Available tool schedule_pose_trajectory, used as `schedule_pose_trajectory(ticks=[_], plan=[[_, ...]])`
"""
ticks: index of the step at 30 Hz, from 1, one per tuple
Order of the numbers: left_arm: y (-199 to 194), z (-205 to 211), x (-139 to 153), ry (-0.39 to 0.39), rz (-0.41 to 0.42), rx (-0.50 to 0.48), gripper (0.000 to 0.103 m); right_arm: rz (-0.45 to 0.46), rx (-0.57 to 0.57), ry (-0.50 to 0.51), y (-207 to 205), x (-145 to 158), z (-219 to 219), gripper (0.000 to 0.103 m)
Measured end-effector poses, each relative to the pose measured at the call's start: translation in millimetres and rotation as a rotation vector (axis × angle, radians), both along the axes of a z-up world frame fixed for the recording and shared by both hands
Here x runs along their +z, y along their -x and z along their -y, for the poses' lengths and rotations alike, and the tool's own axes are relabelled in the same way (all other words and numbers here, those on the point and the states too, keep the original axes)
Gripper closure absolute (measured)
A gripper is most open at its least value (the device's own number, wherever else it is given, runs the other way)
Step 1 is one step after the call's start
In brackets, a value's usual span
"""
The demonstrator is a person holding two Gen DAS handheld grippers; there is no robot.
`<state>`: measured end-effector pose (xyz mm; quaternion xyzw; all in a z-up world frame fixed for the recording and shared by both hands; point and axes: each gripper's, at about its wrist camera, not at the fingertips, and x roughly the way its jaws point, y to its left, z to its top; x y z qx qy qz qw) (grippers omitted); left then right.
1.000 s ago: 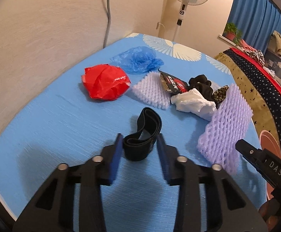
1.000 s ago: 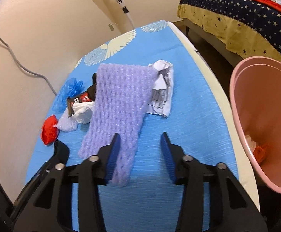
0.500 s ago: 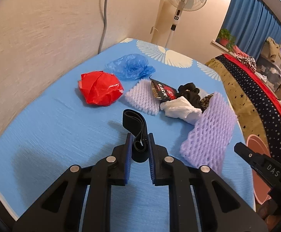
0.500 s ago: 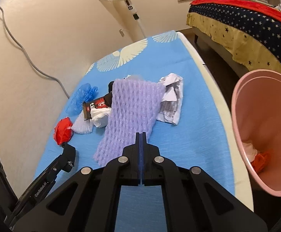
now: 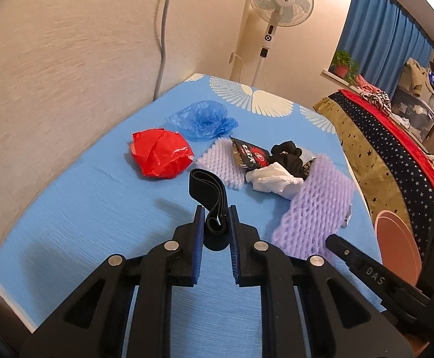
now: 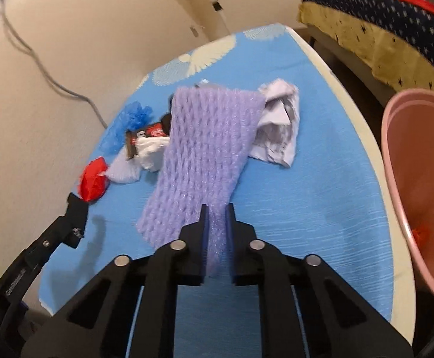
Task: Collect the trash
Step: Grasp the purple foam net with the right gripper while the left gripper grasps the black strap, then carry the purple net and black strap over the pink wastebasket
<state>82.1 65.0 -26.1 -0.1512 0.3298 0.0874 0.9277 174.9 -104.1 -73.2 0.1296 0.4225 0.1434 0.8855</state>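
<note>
My left gripper is shut on a black elastic band and holds its near end above the blue table. My right gripper is shut on the near end of a purple foam net, which also shows in the left wrist view. Trash lies further back: a red plastic bag, a blue plastic bag, a small white foam net, a black snack wrapper, white crumpled plastic and crumpled paper. A pink bin stands right of the table.
A wall runs along the table's left side. A standing fan is behind the far end. A bed with a starred cover stands to the right. Black cloth lies among the trash.
Both grippers closed: the left on the black band, the right on the purple foam net. The band's near end is lifted off the table.
</note>
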Motion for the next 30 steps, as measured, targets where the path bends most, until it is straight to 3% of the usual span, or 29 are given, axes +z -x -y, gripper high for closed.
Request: schedule_pose_trajectory(ticks=[9,15,30], plan=[[4.1,10.4,4.3,-0.003,0.022,-0.032,0.087,0.103,0.001,0.053,29.7,35.7,16.0,0.095],[7.0,27.4,9.1,-0.011,0.045,-0.083,0.087,0.179,-0.005,0.148,51.4,59.7,20.4,0.095],[13.1,53.1,23.0,-0.024,0.092,-0.158,0.088,0.243,-0.134,0.181,74.1,89.4,63.3,0.095]])
